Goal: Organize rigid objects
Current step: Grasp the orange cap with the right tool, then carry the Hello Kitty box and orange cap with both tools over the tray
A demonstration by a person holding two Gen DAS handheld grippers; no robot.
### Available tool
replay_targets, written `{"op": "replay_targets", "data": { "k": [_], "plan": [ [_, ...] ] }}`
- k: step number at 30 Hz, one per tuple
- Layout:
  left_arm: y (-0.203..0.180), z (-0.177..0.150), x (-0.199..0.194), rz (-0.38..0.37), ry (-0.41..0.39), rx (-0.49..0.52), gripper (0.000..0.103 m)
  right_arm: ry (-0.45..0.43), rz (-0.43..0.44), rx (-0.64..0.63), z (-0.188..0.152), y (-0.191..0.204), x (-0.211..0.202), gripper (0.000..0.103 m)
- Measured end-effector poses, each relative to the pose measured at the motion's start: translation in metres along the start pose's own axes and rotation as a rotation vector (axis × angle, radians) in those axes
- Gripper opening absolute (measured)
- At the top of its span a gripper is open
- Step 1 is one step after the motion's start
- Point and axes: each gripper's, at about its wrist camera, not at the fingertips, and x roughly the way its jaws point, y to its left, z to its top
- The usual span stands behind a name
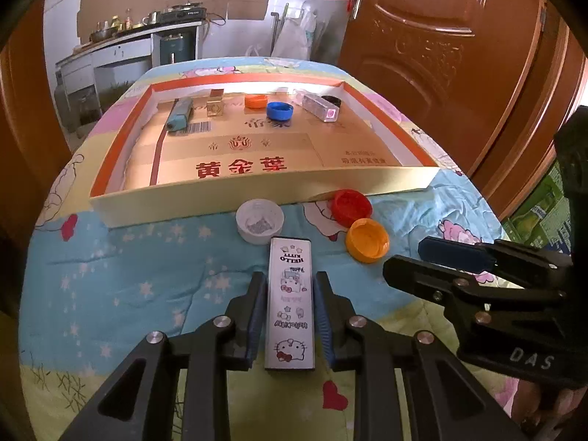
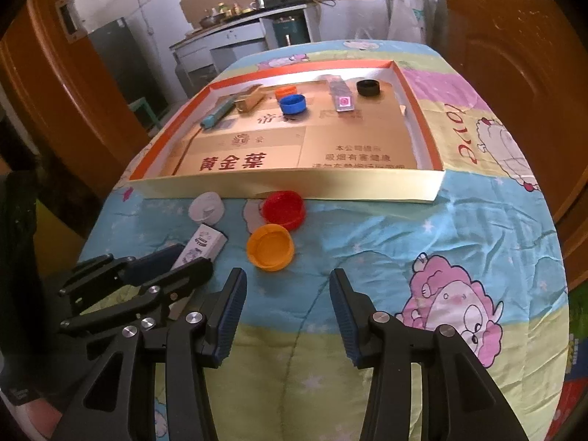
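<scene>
The left gripper (image 1: 290, 290) straddled a slim white Hello Kitty box (image 1: 290, 301) lying lengthwise on the cartoon-print quilt (image 1: 147, 275); its blue pads (image 1: 259, 316) stood just beside the box's long sides, and whether they actually pressed on it could not be told. The right gripper (image 2: 288, 286) hung with jaws spread and nothing between them (only quilt below). Just beyond its tips lay an orange cap (image 2: 271, 247), with a red cap (image 2: 283, 208) touching it farther out and a white cap (image 2: 207, 208) near the box's far end. Past these sat a shallow cardboard tray (image 2: 294, 183), holding a blue cap (image 2: 293, 104), a black cap (image 2: 368, 88) and several small boxes along its far wall.
</scene>
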Motion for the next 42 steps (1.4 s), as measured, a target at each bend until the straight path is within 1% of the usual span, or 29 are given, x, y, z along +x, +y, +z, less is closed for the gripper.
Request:
{"op": "replay_targets", "data": {
  "k": [3, 5, 10, 14, 16, 18, 24, 30, 42],
  "plan": [
    [0.004, -0.003, -0.003, -0.013, -0.018, -0.008, 0.026, 0.008, -0.001, -0.01, 0.0, 0.001, 0.003, 0.048],
    [0.007, -0.006, -0.007, -0.009, -0.031, -0.015, 0.026, 0.012, 0.002, -0.026, 0.001, 0.005, 0.007, 0.048],
    [0.017, -0.01, -0.018, -0.003, -0.047, -0.036, 0.026, -0.001, 0.0, -0.068, 0.005, 0.015, 0.016, 0.048],
    [0.02, -0.009, -0.03, 0.005, -0.074, -0.039, 0.026, -0.019, -0.021, -0.097, 0.013, 0.022, 0.025, 0.048],
    [0.022, -0.007, -0.033, 0.008, -0.083, -0.041, 0.026, -0.019, -0.045, -0.113, 0.015, 0.026, 0.029, 0.031],
    [0.025, -0.006, -0.036, 0.005, -0.093, -0.047, 0.026, -0.017, -0.054, -0.12, 0.015, 0.027, 0.029, 0.031],
    [0.026, -0.003, -0.042, -0.011, -0.111, -0.051, 0.026, -0.029, -0.048, -0.102, 0.01, 0.023, 0.015, 0.031],
    [0.024, 0.001, -0.052, -0.019, -0.135, -0.043, 0.026, -0.067, -0.049, -0.1, 0.01, 0.024, -0.01, 0.031],
    [0.022, 0.022, -0.071, 0.001, -0.195, -0.04, 0.026, -0.139, -0.041, -0.116, 0.02, 0.031, -0.039, 0.031]
  ]
}}
